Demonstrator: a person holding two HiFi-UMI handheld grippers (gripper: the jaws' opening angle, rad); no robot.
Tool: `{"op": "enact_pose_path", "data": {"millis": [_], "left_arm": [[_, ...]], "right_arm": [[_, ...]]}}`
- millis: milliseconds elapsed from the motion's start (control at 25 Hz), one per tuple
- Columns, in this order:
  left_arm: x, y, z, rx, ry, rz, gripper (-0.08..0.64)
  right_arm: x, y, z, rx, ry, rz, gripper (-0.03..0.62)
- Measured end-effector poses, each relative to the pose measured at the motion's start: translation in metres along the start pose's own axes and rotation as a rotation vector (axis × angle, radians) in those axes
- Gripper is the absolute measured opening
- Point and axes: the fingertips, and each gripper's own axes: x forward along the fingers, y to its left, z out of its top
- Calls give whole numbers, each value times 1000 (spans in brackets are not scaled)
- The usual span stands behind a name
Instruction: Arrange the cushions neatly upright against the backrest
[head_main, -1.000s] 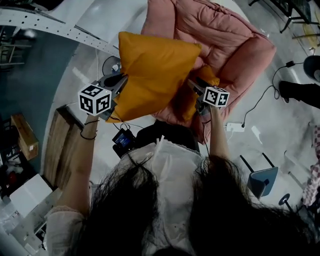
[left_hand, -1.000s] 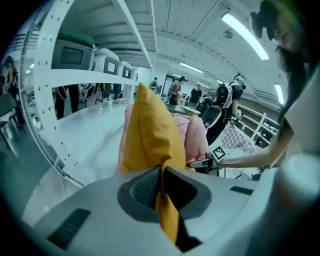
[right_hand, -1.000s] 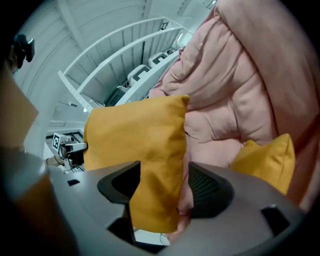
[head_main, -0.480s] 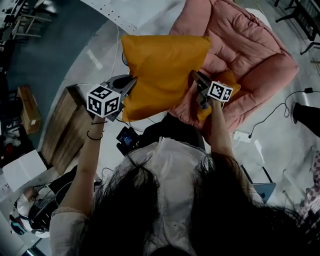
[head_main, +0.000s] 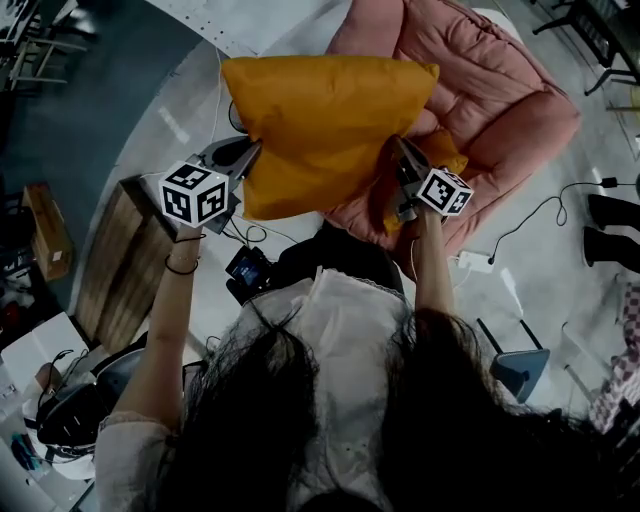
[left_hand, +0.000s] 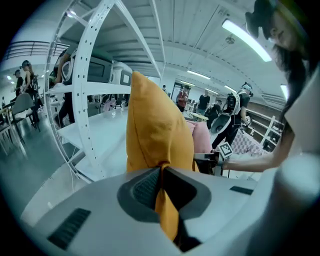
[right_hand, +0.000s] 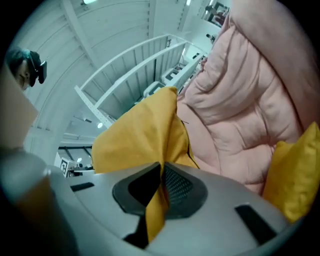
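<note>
A large orange cushion (head_main: 320, 125) hangs in the air in front of the pink padded armchair (head_main: 500, 90). My left gripper (head_main: 250, 152) is shut on the cushion's left edge; in the left gripper view the orange fabric (left_hand: 155, 132) is pinched between the left gripper's (left_hand: 161, 172) jaws. My right gripper (head_main: 402, 152) has just closed on the cushion's right edge, and orange fabric (right_hand: 142, 132) is clamped in the right gripper (right_hand: 161, 175). A second orange cushion (head_main: 452, 158) lies on the chair seat, beside the right gripper, and shows again as an orange cushion (right_hand: 295, 175) below the pink backrest (right_hand: 235, 110).
A wooden pallet (head_main: 110, 270) lies on the floor at the left. A black device (head_main: 245, 270) and cables sit by my feet. A white power strip (head_main: 470, 262) lies right of the chair. Someone's shoes (head_main: 610, 215) stand at the far right. A blue chair (head_main: 520, 365) is at lower right.
The right gripper rose from beside the seat cushion and closed on the big cushion's right edge. The cushion is now held higher and stretched flatter between both grippers.
</note>
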Motion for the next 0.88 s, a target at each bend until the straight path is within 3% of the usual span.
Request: {"op": "enact_pose_path", "data": {"millis": [160, 280, 360, 680, 760, 880], "left_arm": [[20, -15, 33, 17, -49, -57, 32], [52, -23, 69, 27, -96, -97, 32], [77, -21, 96, 54, -104, -96, 32], [186, -47, 179, 156, -63, -183, 32], [213, -54, 190, 109, -59, -207, 31], [251, -64, 205, -23, -64, -257, 31]], "right_arm": [[-27, 15, 72, -63, -152, -5, 41], [-48, 11, 114, -144, -192, -52, 40], [-58, 1, 128, -181, -192, -97, 37], [-116, -23, 150, -146, -332, -210, 32], [-126, -26, 154, -142, -359, -232, 32], [-137, -36, 166, -137, -398, -265, 32]]}}
